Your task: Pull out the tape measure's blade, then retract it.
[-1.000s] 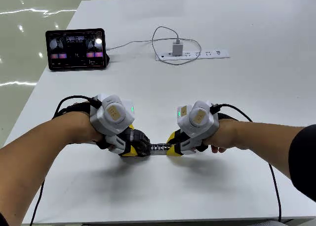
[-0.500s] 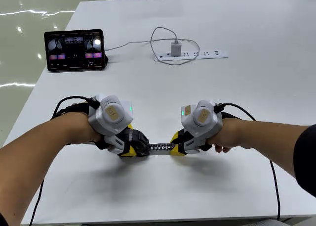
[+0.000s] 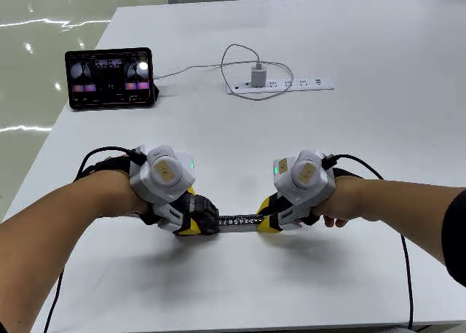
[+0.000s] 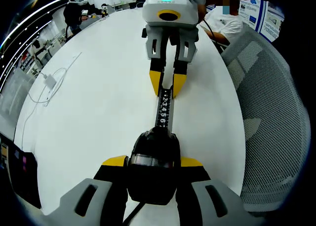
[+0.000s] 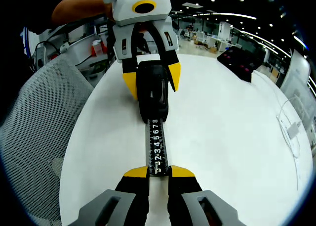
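The black tape measure case (image 3: pixel 204 215) (image 4: pixel 154 159) (image 5: pixel 152 90) rests on the white table, with my left gripper (image 3: pixel 191 218) (image 4: pixel 150 161) shut on it. A short length of its numbered blade (image 3: pixel 239 220) (image 4: pixel 163 109) (image 5: pixel 156 147) runs out to the right. My right gripper (image 3: pixel 263 221) (image 5: pixel 158 171) is shut on the blade's tip, its yellow-tipped fingers (image 4: pixel 156 81) pinching it. The two grippers face each other near the table's front edge, a little apart.
A tablet (image 3: pixel 111 77) stands at the back left. A white power strip (image 3: pixel 284 85) with a charger and looped cable (image 3: pixel 251 63) lies at the back middle. Black cables trail from both grippers. A mesh chair (image 4: pixel 276 117) stands beside the table.
My right gripper has drawn a little to the right, and slightly more blade shows between the grippers. The left gripper holds the case almost still.
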Tool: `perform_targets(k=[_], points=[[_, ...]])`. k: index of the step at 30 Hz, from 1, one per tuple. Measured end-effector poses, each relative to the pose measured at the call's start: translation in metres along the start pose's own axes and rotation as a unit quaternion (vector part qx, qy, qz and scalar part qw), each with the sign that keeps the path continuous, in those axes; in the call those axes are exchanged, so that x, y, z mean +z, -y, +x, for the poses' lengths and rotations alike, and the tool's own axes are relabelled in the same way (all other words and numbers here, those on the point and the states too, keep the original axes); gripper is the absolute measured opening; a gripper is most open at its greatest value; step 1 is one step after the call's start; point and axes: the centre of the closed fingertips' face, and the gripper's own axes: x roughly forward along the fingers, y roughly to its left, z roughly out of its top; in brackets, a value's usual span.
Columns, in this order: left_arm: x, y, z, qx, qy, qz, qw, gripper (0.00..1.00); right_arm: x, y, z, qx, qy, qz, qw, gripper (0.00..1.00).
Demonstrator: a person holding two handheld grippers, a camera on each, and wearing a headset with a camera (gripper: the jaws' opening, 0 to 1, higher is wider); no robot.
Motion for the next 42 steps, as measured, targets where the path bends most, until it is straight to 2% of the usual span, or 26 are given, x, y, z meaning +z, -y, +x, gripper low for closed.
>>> perform_targets(k=[9, 42], points=[[0.000, 0.000, 0.000, 0.000, 0.000, -0.001, 1.0000, 0.32, -0.007, 0.001, -0.007, -0.001, -0.006, -0.006, 1.0000, 0.10], [0.000, 0.000, 0.000, 0.002, 0.000, -0.002, 1.0000, 0.32, -0.025, 0.004, -0.022, -0.006, -0.011, 0.009, 0.9999, 0.10]])
